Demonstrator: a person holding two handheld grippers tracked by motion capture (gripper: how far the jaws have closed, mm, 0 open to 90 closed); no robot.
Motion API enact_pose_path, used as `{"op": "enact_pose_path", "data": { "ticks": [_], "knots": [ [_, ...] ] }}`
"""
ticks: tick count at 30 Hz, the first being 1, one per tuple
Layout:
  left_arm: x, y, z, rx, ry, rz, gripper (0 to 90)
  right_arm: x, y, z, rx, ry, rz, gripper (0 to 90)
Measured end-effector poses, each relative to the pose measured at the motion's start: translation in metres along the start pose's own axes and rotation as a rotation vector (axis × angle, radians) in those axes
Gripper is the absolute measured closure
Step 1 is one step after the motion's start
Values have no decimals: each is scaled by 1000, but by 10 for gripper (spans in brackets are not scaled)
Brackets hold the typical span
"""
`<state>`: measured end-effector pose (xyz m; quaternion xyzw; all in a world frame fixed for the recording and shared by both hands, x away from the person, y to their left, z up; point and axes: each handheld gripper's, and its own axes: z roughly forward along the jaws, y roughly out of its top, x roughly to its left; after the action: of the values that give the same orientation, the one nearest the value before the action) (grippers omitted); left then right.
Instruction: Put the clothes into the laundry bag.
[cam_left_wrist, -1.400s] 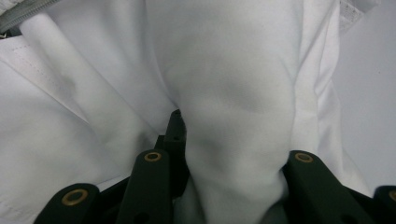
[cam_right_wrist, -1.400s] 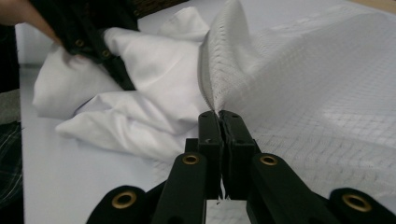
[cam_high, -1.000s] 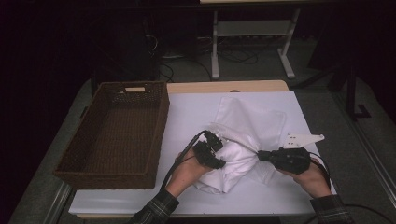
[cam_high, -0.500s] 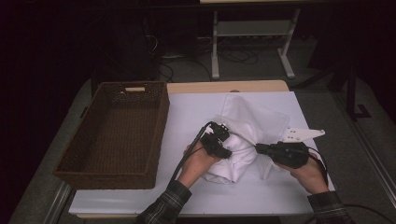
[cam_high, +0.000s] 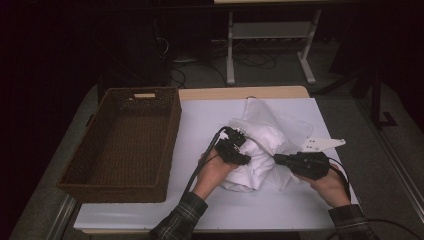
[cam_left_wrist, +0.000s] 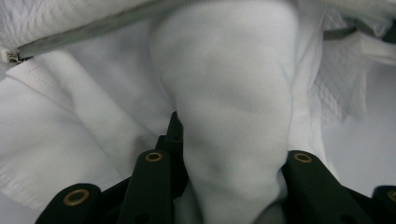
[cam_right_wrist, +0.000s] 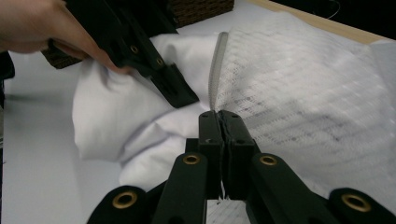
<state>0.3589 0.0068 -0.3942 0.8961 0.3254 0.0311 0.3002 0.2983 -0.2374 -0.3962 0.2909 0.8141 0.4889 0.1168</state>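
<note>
Wicker basket (cam_high: 122, 142): brown, rectangular, left half of the high view, on the white table (cam_high: 200, 125), well apart from both grippers. Left gripper (cam_high: 239, 150): centre of the high view, jaws part-way apart and clamped around a thick rolled fold of the white garment (cam_high: 260, 135), which bulges up between the two black jaws in the left gripper view (cam_left_wrist: 233, 116). Right gripper (cam_high: 280, 159): right of centre, low in the high view, jaws brought together and pinching a thin edge of the garment (cam_right_wrist: 299, 107) beside its grey zipper strip (cam_right_wrist: 215, 70); the garment lies bunched between the two grippers on the table.
</note>
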Motion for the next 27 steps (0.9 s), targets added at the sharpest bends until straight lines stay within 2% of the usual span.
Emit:
{"op": "enact_pose_path", "data": {
  "ticks": [8,11,16,20,27],
  "knots": [
    [-13,8,23,-1,39,21,631,2,0,4,1,19,-6,875],
    [-11,7,24,-12,26,14,604,3,1,3,2,16,-13,875],
    [-8,6,19,-21,-15,19,519,-1,-1,-2,-7,3,5,875],
    [-7,2,11,-33,-38,53,409,-4,-2,-4,-10,-6,12,875],
    [-10,-8,-13,-60,-52,103,248,-5,-3,-5,-12,-10,18,875]
  ]
}}
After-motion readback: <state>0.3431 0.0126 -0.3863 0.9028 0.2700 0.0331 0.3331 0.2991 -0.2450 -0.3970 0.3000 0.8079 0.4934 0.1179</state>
